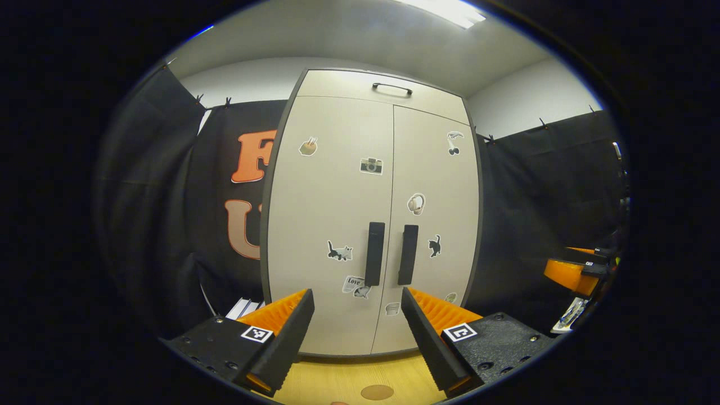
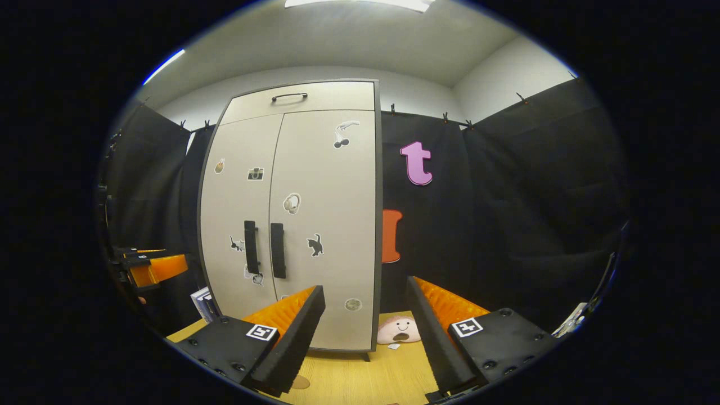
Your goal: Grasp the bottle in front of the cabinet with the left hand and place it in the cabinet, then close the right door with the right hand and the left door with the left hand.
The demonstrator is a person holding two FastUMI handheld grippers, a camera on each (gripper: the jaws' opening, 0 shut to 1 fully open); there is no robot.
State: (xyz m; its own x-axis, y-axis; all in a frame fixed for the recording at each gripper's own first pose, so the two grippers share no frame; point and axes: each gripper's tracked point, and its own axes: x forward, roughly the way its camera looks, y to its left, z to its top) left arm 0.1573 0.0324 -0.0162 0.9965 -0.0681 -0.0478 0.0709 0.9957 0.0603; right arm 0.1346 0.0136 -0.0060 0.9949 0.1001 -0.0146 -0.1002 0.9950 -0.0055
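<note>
Both cabinet point(image 1: 371, 214) doors sit flush at frame centre, handles side by side; by that, the bottle is likely shut inside. Left tool point(image 1: 355, 332) hangs level before the doors, fingers apart, empty. Right tool point(image 2: 365, 332), also spread and empty, points past the cabinet's right edge above the counter point(image 2: 360, 377).

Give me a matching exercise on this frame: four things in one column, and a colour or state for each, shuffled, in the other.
Things:
1. cabinet doors
2. door handles
3. left tongs
4. soft toy beside the cabinet

Colour or state:
A. pink, lying on the table
B. open, holding nothing
C. both shut
D. black, upright, side by side

Pairs: 1-C, 2-D, 3-B, 4-A
</note>
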